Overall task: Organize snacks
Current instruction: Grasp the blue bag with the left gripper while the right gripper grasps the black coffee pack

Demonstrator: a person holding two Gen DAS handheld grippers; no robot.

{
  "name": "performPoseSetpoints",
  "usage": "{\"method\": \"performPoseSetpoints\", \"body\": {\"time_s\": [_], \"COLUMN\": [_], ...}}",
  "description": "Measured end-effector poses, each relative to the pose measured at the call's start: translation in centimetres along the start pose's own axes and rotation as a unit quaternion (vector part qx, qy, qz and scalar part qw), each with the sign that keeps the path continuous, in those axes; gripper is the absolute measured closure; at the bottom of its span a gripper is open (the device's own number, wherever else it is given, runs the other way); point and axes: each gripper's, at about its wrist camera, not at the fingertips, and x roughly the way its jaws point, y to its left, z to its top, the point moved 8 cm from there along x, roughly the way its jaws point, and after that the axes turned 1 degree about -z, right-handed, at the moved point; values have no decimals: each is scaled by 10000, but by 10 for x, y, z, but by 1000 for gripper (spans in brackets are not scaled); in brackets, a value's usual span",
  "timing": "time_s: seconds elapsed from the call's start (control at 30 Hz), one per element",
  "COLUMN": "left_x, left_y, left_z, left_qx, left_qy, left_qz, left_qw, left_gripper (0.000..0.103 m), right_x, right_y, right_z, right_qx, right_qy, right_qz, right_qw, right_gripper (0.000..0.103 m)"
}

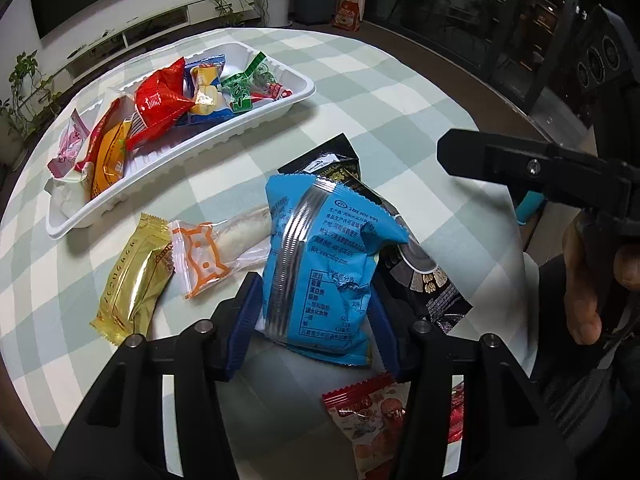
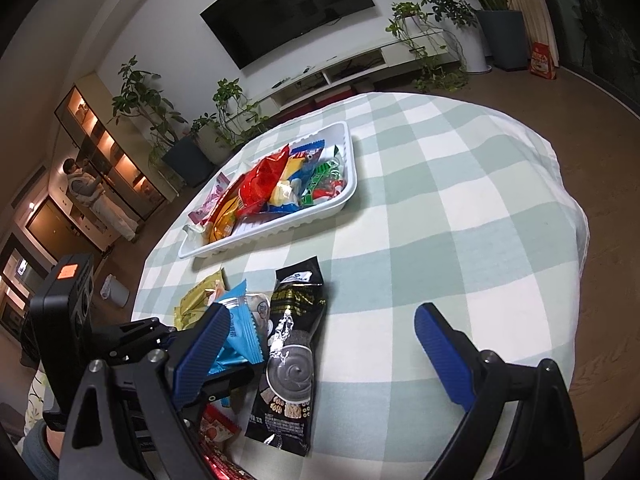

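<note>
- The blue crinkly foil snack packet (image 1: 320, 256) stands tilted between the left gripper (image 1: 316, 320) pads, at the near side of the table and partly over a black glossy foil packet (image 1: 420, 264); the jaws pinch its lower half, its sides dented inward.
- It looks light, puffy and soft, with a slippery film skin; a firm pinch across the middle, not on the crimped end, should hold without crushing what is inside.
- The right gripper (image 2: 324, 356) hangs with its fingers spread wide and nothing between them.
- A white ribbed plastic tray (image 1: 304, 92), well apart toward the far side, already holds a heap of red, orange, green and yellow wrappers.
- Loose nearby: a gold foil bar (image 1: 132, 280), a clear orange-printed sleeve (image 1: 216, 252) and a red printed packet (image 1: 368, 420).
- The table wears a soft green-and-white checked cloth (image 1: 400, 100), which may wrinkle.
- Behind: a wall-mounted television (image 2: 288, 8), potted plants, wood floor.
</note>
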Motion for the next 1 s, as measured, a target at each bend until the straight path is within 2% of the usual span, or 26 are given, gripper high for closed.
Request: {"method": "performPoseSetpoints", "body": {"time_s": [0.23,0.33,0.5,0.6,0.67,0.87,1.0], "left_x": [-25,-39,-45,-42,-39,-23,-15], "left_y": [9,21,36,32,28,30,32], "left_z": [-6,-18,-39,-41,-39,-29,-24], "left_qx": [-407,-796,-1204,-1059,-886,-547,-536], "left_qy": [-278,-410,-483,-372,-205,191,232], "left_qz": [-193,-321,-449,-334,-207,276,251], "left_qw": [9986,9955,9905,9931,9956,9979,9980], "left_gripper": [59,60,60,60,59,57,59], "right_x": [2,5,20,29,34,42,51], "right_y": [2,7,30,42,47,45,42], "right_z": [-2,-5,-21,-34,-42,-48,-53], "right_qx": [-86,-267,-909,-1288,-1479,-1510,-1539], "right_qy": [63,129,442,660,748,889,1041], "right_qz": [-46,-98,-296,-383,-476,-639,-789], "right_qw": [9999,9995,9944,9887,9850,9824,9794], "right_gripper": [7,7,17,24,24,25,29]}}
